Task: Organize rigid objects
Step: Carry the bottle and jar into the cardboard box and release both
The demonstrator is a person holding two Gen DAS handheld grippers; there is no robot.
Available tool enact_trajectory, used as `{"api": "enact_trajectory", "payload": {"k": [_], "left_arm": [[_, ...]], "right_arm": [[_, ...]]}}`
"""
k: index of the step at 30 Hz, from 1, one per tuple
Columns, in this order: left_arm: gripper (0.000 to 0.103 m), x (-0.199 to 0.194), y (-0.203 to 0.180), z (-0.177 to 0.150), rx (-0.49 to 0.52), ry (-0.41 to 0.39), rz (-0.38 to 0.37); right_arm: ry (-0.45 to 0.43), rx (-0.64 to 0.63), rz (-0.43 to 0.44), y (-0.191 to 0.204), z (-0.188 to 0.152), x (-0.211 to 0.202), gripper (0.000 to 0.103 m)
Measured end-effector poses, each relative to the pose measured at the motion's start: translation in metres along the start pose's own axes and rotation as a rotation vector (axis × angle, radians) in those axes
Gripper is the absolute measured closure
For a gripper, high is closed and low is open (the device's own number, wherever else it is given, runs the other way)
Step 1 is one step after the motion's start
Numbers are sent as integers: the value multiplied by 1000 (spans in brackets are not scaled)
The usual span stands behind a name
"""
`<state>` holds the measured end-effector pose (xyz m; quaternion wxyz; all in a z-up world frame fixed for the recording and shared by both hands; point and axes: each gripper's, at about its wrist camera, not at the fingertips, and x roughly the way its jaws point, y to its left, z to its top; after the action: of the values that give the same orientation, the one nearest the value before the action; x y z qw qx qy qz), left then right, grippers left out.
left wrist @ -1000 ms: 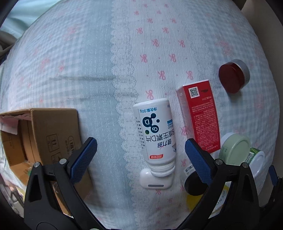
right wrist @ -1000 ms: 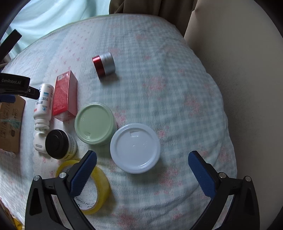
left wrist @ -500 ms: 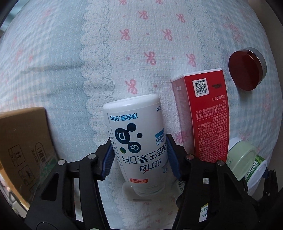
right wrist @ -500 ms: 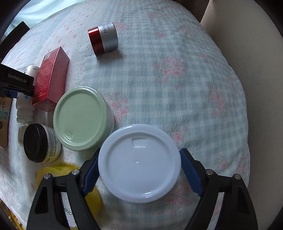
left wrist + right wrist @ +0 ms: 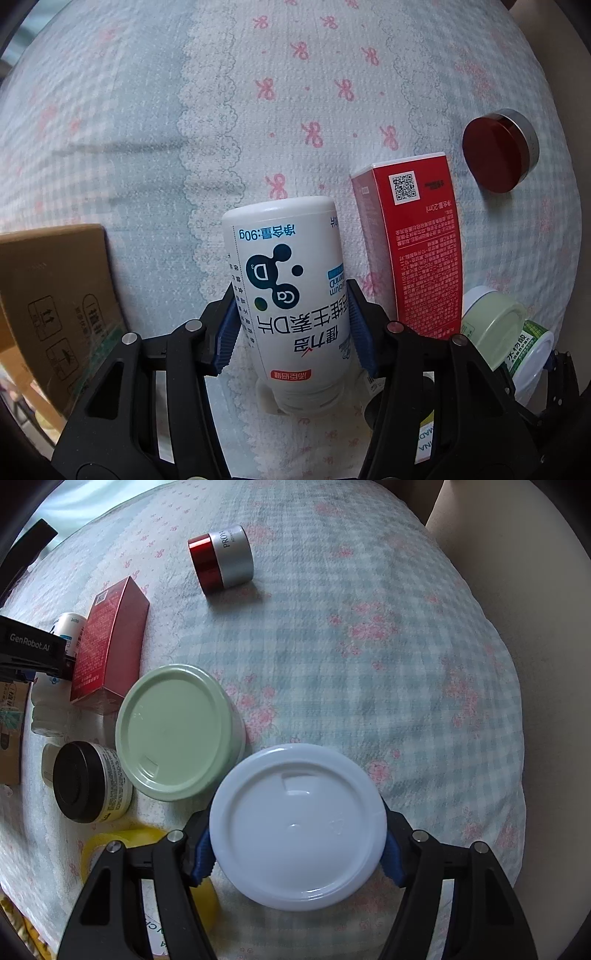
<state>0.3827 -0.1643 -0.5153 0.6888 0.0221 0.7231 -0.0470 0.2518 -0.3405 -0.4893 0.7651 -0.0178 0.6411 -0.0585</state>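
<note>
My left gripper (image 5: 293,328) is shut on a white calcium bottle (image 5: 288,288) that lies on the bedspread, its blue pads on both sides of the body. The bottle also shows far left in the right wrist view (image 5: 70,627). My right gripper (image 5: 297,853) is shut on a white-lidded jar (image 5: 299,827), seen from above. A green-lidded jar (image 5: 173,734) stands touching it on the left. A red box (image 5: 413,243) lies right of the bottle.
A red-capped silver jar (image 5: 221,559) lies on its side further back. A black-lidded jar (image 5: 86,781) and a yellow tape roll (image 5: 110,842) sit at the left. An open cardboard box (image 5: 55,295) stands left of the bottle. The bed edge curves at right.
Both grippers moved forward and closed, the left on the white bottle, the right on the white-lidded jar. One second ago both were open and further back.
</note>
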Motion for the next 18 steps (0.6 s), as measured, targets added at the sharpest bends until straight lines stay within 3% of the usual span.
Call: {"api": "enact_trajectory", "payload": {"k": [8,18], "left_arm": [[54,-72,11,-16,13,-97,-32],[54,-202,39,-68,34,-297,-80]], "right_arm": [[-57,26,-19,-12,-3,-45,37],[-180,41,-50,-4,-5,-151,37]]}}
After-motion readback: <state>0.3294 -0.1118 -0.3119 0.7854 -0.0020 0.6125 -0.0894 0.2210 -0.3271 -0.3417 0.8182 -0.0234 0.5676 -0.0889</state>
